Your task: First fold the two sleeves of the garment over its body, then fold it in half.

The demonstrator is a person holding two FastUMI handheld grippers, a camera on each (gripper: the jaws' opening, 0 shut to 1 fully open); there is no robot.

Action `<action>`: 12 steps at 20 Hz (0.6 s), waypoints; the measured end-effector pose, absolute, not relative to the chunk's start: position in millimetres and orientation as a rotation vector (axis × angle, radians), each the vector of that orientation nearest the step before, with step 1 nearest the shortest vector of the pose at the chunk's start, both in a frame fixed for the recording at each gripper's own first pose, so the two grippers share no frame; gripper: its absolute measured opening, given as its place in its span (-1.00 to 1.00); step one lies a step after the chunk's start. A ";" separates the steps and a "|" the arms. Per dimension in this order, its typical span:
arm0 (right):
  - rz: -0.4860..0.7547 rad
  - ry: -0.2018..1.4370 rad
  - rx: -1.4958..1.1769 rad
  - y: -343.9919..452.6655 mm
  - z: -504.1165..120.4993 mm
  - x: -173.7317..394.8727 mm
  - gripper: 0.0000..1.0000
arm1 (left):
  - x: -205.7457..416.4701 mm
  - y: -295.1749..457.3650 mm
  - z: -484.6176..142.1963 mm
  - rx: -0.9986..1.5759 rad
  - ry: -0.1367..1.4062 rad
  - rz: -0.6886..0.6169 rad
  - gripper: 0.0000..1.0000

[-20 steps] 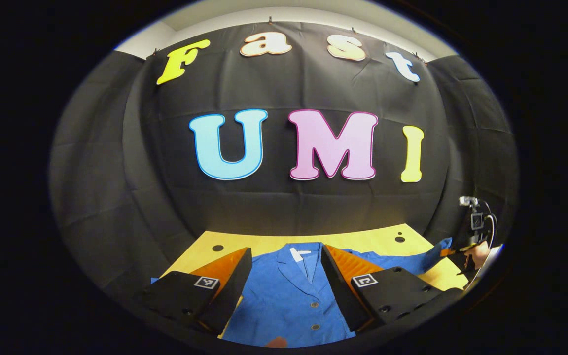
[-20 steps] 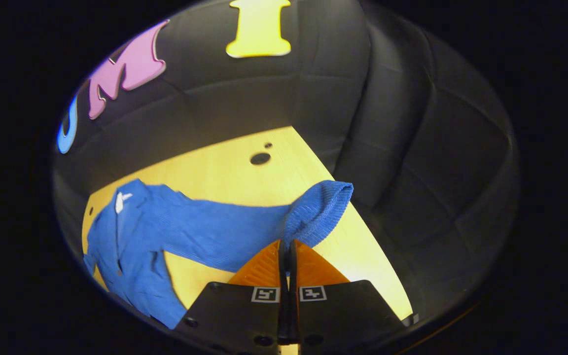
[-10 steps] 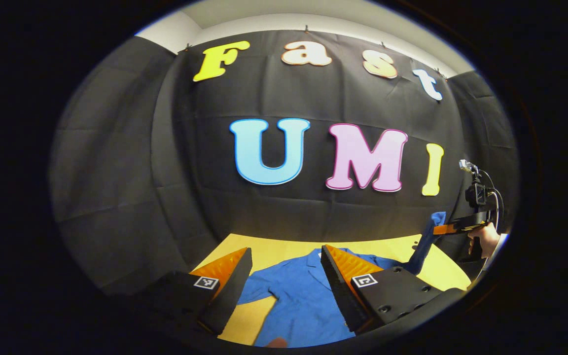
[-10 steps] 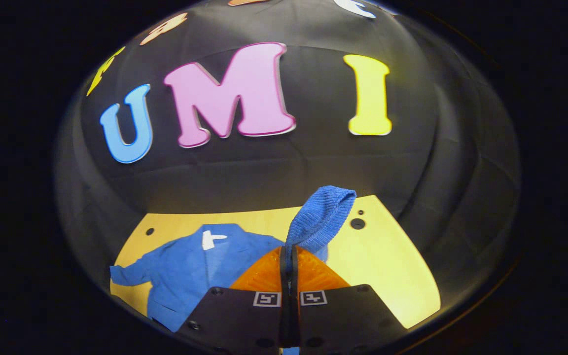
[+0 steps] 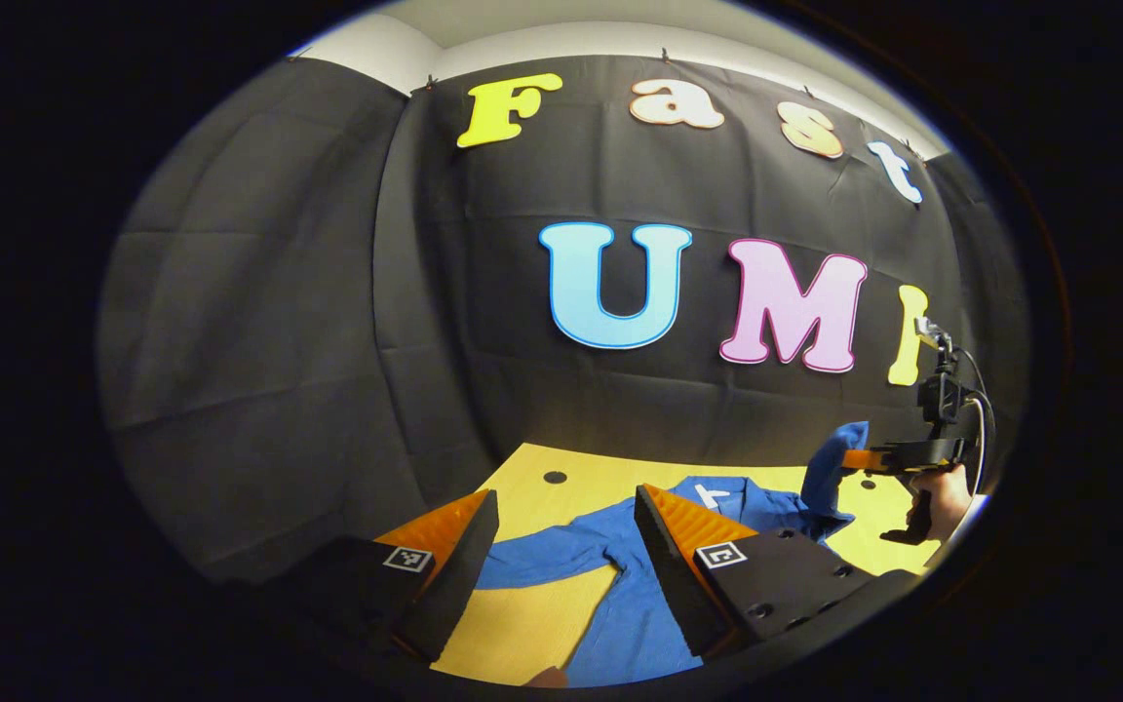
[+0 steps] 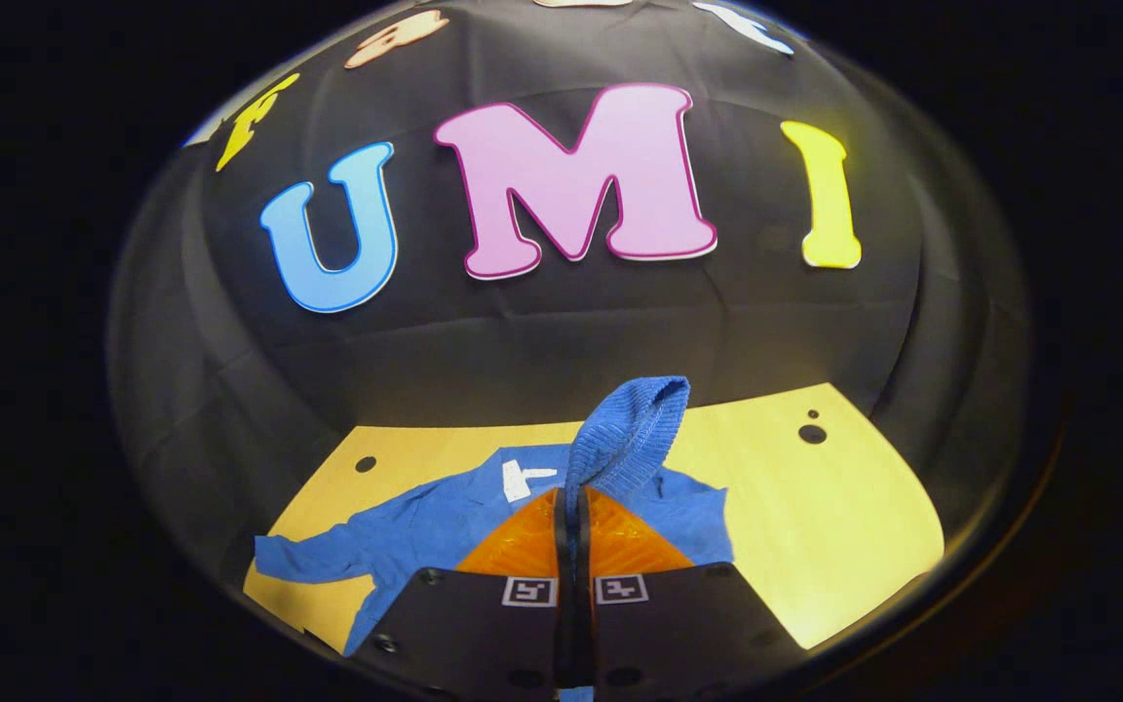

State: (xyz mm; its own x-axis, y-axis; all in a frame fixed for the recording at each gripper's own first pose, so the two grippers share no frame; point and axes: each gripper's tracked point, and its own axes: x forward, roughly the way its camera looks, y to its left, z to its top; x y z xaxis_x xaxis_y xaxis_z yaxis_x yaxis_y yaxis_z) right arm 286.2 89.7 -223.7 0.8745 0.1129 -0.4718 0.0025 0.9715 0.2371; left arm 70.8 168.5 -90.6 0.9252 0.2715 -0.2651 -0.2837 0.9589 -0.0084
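On the yellow wooden table (image 6: 844, 517), the blue button-front garment (image 6: 425, 526) is laid flat, its left sleeve (image 5: 532, 551) stretched out. The left gripper (image 5: 561, 531) is held wide apart above it, gripping nothing. Further right, the ribbed right cuff (image 6: 632, 429) is pinched and raised over the body by the right gripper (image 6: 571, 507), fingers closed.

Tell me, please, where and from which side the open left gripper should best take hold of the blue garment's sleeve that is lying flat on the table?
Probably at the cuff end of the flat blue sleeve, coming from above at the garment's outer side: that sleeve lies stretched away from the blue button-front garment on the yellow wooden table, so its tip is free to lift.
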 end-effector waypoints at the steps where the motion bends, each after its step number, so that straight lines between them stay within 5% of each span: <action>1: 0.040 0.470 0.206 83.5 -212.3 284.4 -1.00 | 73.6 167.4 -92.6 -0.053 0.268 0.276 0.61; 12: -0.183 0.333 -0.053 -33.1 -131.3 172.2 -1.00 | 113.0 108.1 -93.0 -0.052 0.226 0.044 0.61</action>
State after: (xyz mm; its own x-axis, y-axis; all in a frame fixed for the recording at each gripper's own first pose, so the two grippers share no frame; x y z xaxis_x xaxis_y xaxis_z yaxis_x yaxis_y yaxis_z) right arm 172.2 -33.1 -131.3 0.9287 -0.1876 -0.3200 0.1702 0.9820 -0.0819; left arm 113.0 108.1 -93.0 0.9737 0.0374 -0.2248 -0.0492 0.9977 -0.0470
